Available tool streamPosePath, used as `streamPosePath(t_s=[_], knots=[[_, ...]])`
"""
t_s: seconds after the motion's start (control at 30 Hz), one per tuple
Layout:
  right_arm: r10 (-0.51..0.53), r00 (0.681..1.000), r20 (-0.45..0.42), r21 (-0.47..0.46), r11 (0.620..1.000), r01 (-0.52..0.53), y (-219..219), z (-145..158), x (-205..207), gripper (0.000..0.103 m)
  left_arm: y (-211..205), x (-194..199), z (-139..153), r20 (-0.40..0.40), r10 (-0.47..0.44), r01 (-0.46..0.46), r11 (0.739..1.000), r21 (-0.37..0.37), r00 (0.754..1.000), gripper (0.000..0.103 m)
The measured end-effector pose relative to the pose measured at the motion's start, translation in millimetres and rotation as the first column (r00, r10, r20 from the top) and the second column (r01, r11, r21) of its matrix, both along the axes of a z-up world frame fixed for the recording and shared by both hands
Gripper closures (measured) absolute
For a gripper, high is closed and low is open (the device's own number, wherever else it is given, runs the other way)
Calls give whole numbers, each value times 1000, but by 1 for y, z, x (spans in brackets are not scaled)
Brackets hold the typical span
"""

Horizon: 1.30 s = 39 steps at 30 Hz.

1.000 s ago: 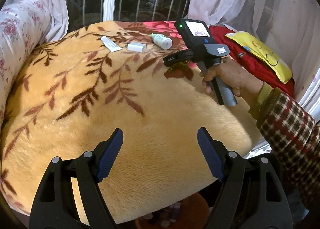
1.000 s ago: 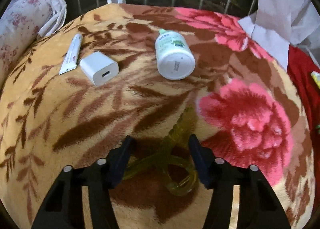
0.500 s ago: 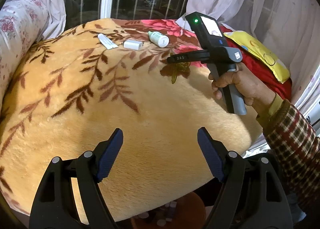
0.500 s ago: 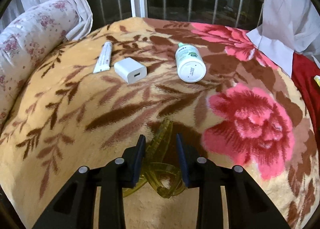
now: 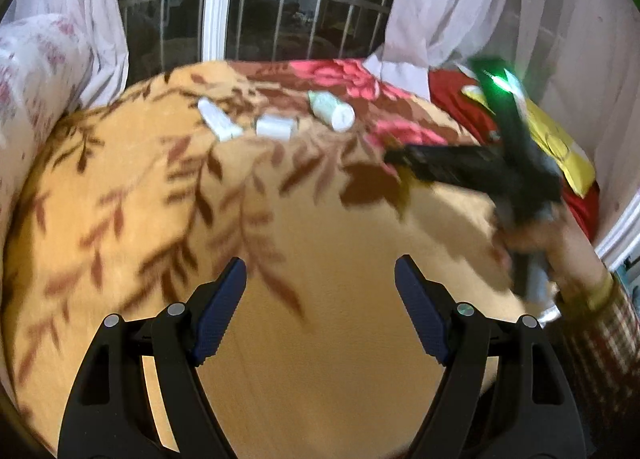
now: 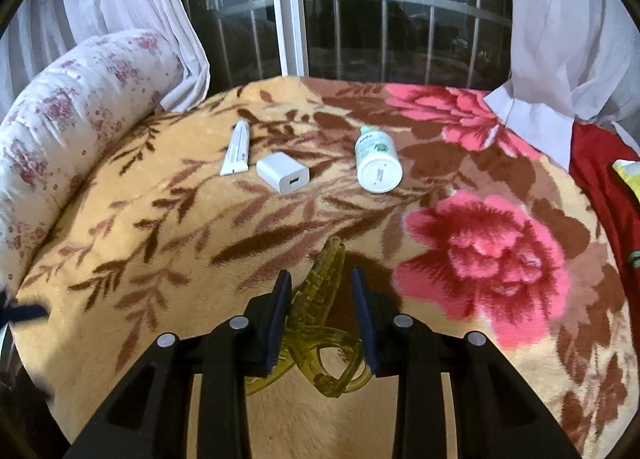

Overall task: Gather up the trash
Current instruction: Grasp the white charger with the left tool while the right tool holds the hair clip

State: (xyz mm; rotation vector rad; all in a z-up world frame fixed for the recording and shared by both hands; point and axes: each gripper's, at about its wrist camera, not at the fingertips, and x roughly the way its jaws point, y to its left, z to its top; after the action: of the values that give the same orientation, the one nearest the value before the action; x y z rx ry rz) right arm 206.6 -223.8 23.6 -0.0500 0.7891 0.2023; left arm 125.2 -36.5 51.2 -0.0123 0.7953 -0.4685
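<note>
My right gripper (image 6: 322,283) is shut on a yellow-green translucent plastic clip (image 6: 320,299) and holds it above the floral blanket (image 6: 160,251). Further back on the blanket lie a white tube (image 6: 237,149), a white charger cube (image 6: 283,172) and a white bottle with a green label (image 6: 377,162). My left gripper (image 5: 320,279) is open and empty over the near plain part of the blanket. In the left wrist view the right gripper (image 5: 404,161) is blurred at the right, and the tube (image 5: 218,121), cube (image 5: 274,127) and bottle (image 5: 332,111) lie at the back.
A floral bolster pillow (image 6: 76,99) runs along the left edge. Red cloth (image 6: 608,179) and a yellow item (image 5: 560,143) lie at the right. A barred window (image 6: 400,19) and white curtains (image 6: 560,19) stand behind the bed.
My right gripper closed on the yellow-green clip and has lifted it up and back from the blanket. My left gripper stayed open and shifted slightly.
</note>
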Motion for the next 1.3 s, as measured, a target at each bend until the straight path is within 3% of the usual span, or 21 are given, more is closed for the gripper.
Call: streamPosePath(t_s=[0.17,0.3,0.47,0.67,0.83,0.9,1.03,1.3], knots=[[11,1000,14,7,1000,-11,-13,7,-8,72,-12,71,2,9,-39,39,999,-13,999,28],[17,1000,25,13,1000,-17,-23,8,-10,72,-29,123,-5,50,-84,82,996,34,995,28],[22,999,30,15,1000,-23,-32,5,-7,71,-48,183,-26,30,-60,57,993,102,998,28],[35,999,32,14,999,-36,-33,3,-1,71,-59,227,-47,-8,-21,22,985,174,1000,28],[51,998,34,18,998,-52,-29,3,-1,71,-69,243,-60,-16,-16,20,969,246,1000,28],[51,998,37,17,999,-51,-28,4,-1,71,-72,249,-67,-36,-14,23,964,263,999,48],[44,998,39,25,999,-45,-29,3,-1,71,-67,251,-72,-52,7,5,974,227,999,49],[36,998,41,30,999,-37,-32,5,-7,71,-64,219,-63,-38,-22,29,975,218,999,49]])
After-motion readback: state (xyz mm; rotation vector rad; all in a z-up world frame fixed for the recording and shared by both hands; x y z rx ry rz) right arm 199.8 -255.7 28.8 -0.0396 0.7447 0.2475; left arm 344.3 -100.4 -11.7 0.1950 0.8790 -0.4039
